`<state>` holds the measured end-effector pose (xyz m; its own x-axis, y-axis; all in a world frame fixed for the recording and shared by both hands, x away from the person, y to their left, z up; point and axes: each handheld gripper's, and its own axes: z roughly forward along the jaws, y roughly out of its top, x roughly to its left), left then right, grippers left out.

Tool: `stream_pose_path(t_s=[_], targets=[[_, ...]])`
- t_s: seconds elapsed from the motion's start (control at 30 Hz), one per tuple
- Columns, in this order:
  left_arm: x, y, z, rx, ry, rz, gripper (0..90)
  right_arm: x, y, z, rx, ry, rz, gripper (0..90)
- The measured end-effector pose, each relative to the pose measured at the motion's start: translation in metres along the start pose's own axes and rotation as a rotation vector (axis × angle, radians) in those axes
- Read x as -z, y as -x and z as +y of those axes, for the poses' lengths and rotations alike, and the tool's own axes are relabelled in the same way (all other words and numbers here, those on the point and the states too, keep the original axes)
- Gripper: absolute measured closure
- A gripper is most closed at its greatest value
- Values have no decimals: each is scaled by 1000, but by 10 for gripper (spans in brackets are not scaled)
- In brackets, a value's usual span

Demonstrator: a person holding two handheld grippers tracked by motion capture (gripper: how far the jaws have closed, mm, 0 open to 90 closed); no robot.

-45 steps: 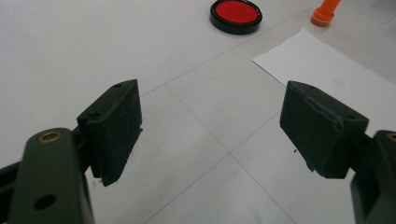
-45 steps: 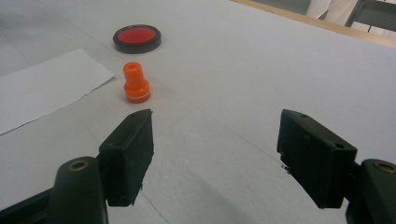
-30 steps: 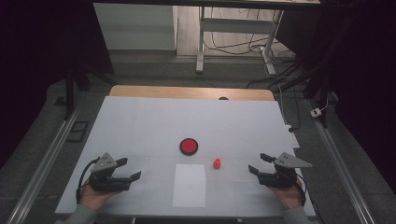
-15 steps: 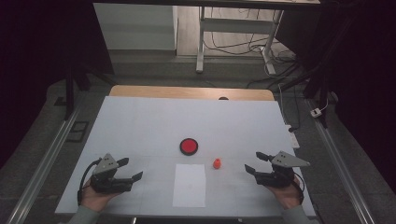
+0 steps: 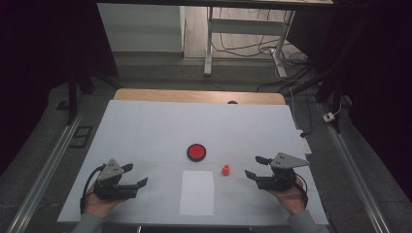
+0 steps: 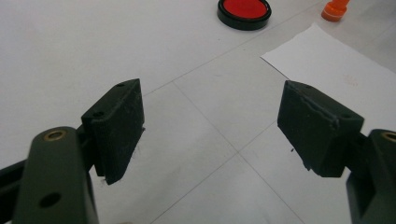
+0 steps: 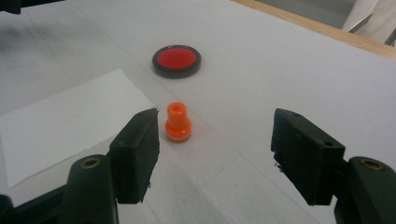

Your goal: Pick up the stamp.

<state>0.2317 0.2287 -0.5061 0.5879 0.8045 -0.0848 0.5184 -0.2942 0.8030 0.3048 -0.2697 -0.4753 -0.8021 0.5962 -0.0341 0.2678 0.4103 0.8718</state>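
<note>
Orange stamp's [image 7: 178,122] top hole, right gripper view

The red disc with a black rim [image 5: 196,152] lies flat near the middle of the white tabletop [image 5: 145,126], with a white sheet of paper [image 5: 197,192] nearer the front edge, apart from it. A wooden strip [image 5: 170,95] edges the far side of the tabletop. Beyond it stand a metal frame leg [image 5: 208,43] and loose cables [image 5: 243,46] on the floor
</note>
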Motion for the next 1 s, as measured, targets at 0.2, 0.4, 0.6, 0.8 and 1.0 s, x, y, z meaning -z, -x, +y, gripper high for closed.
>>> stream_pose_path(t_s=[0.2, 0.4, 0.6, 0.8, 1.0], targets=[[0, 1, -2, -4, -2, 0, 235, -18, -12, 14, 28, -20, 30, 321], [1, 0, -4, 0, -2, 8, 238, -34, -19, 22, 49, -37, 52, 320], [0, 2, -3, -4, 3, 5, 238, -48, -24, 29, 64, -51, 68, 321], [-1, 0, -3, 6, 11, 5, 238, -57, -28, 32, 74, -68, 82, 324], [-4, 4, -1, -13, -3, 7, 237, -65, -33, 30, 96, -112, 95, 329]])
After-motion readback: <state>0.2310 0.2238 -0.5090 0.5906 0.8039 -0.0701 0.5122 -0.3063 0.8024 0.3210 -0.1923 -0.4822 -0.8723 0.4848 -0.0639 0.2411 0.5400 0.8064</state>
